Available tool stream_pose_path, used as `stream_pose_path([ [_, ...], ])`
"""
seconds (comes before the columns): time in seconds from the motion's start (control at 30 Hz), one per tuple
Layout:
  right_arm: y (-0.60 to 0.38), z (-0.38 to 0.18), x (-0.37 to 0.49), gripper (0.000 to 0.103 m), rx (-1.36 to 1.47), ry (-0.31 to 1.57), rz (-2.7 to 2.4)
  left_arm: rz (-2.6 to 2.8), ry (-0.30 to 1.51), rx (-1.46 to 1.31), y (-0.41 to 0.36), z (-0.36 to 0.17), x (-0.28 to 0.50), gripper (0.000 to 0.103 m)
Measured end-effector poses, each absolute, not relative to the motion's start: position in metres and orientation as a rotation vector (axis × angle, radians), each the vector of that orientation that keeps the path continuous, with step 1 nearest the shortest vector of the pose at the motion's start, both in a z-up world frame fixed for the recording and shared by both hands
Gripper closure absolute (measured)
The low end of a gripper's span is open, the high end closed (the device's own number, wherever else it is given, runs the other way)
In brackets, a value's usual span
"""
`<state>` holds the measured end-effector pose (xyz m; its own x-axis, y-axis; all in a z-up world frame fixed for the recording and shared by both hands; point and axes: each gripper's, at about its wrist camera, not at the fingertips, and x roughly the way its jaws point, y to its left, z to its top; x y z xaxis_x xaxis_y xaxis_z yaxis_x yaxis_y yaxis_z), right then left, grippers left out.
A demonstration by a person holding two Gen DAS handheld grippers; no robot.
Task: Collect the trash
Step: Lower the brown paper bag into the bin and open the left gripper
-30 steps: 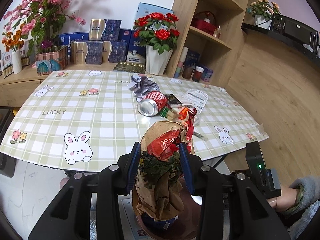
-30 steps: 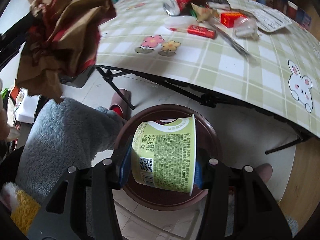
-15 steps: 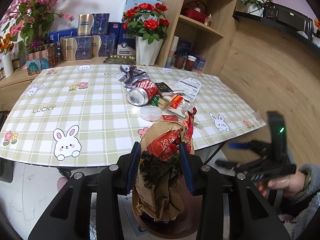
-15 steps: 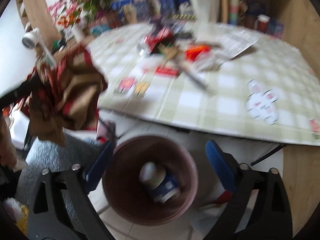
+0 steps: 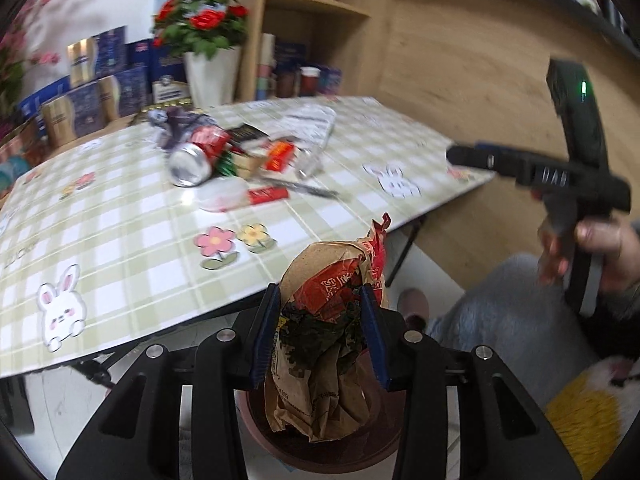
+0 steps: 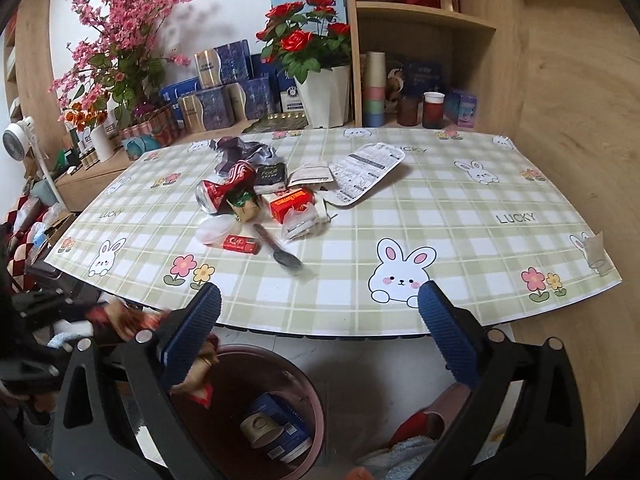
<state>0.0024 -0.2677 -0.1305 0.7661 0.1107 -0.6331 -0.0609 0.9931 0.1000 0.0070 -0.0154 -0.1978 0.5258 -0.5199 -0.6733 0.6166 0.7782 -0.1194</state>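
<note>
Clamping crumpled paper bag (image 5: 324, 344), left gripper (image 5: 322, 332); right gripper (image 6: 320, 336) just opened wide, empty

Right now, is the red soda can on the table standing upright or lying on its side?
Lying on its side: the red soda can rests lengthwise on the table, its silver end facing the near edge.

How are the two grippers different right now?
The left gripper has its fingers shut on a crumpled paper bag; the right gripper is wide open and empty, its fingers having just opened. The left hangs right over the bin; the right faces the table. Both have blue pads.
</note>
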Motion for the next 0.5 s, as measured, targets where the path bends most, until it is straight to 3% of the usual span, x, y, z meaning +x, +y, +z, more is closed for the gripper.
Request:
stream_pose_path([
  [0.5,-0.264,-0.149,0.003,0.006,0.064,0.749,0.072,-0.720,0.916,0.124,-0.023,-0.257,0.027,0.061],
])
